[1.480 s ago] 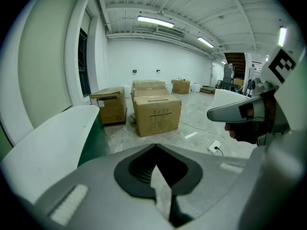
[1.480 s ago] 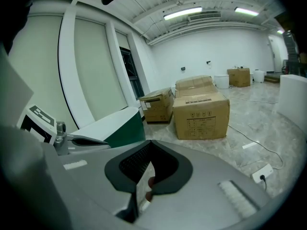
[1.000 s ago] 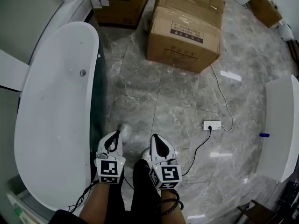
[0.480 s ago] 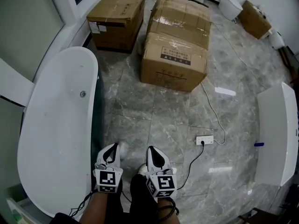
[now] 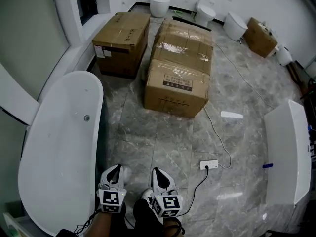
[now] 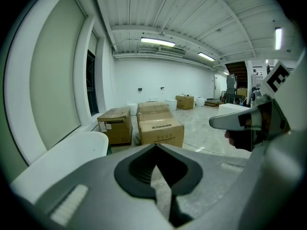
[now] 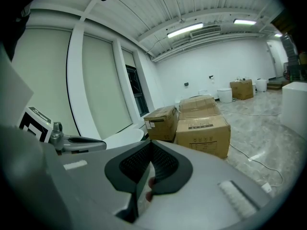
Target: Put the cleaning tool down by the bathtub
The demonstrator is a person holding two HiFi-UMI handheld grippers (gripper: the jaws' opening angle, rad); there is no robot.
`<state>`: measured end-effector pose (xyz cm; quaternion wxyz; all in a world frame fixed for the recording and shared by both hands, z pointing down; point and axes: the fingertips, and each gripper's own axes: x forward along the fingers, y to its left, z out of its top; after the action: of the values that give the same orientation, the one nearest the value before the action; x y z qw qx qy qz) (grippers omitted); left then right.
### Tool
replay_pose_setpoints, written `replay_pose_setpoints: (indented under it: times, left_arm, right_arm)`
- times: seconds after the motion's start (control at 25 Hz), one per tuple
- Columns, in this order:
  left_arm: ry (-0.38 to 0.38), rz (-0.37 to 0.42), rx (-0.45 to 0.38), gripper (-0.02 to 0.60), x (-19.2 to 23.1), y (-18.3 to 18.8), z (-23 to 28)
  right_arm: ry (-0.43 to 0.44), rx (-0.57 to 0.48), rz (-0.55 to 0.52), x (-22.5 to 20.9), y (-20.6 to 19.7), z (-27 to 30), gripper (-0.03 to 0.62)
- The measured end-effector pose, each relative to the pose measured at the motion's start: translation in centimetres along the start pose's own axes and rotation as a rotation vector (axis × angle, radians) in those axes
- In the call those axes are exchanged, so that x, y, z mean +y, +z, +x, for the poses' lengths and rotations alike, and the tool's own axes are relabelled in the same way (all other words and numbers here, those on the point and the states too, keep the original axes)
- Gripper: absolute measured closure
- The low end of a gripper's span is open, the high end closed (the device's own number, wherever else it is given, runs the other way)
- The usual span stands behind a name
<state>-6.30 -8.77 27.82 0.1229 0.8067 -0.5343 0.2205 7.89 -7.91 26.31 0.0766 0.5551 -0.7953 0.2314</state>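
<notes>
The white two-jaw left gripper (image 5: pixel 116 168) and the matching right gripper (image 5: pixel 157 171) are held low and close to the person's body, side by side and slightly apart. Both point away toward the far side of the scene. Each has its dark-padded jaws closed together at the tips.

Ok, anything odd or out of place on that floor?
A power strip lies loose mid-floor, its white cable snaking toward the cardboard box: a likely trip hazard. Nothing looks spilled or damaged.
</notes>
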Motion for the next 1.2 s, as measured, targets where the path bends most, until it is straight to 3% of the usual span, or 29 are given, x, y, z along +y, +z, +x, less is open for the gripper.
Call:
replay_pose_setpoints:
  times: [0.28, 0.56, 0.92, 1.2]
  left_arm:
    - [0.009, 0.0, -0.023, 0.581, 0.6, 2.1, -1.4]
    - [-0.03, 0.012, -0.082, 0.581, -0.8, 4.8, -2.3]
    - [-0.033, 0.074, -0.149, 0.581, -0.9, 7.6, -3.6]
    - [-0.014, 0.018, -0.177, 0.581, 0.8, 9.4, -5.4]
  right_arm:
    - [0.02, -0.019, -0.016, 0.6, 1.5, -0.8, 0.571]
    - [0.04, -0.058, -0.048, 1.5, 3.7, -1.6, 0.571]
    - [0.047, -0.098, -0.08, 2.6, 6.7, -2.3, 0.572]
    - [0.073, -0.123, -0.113, 3.9, 8.7, -2.7, 0.574]
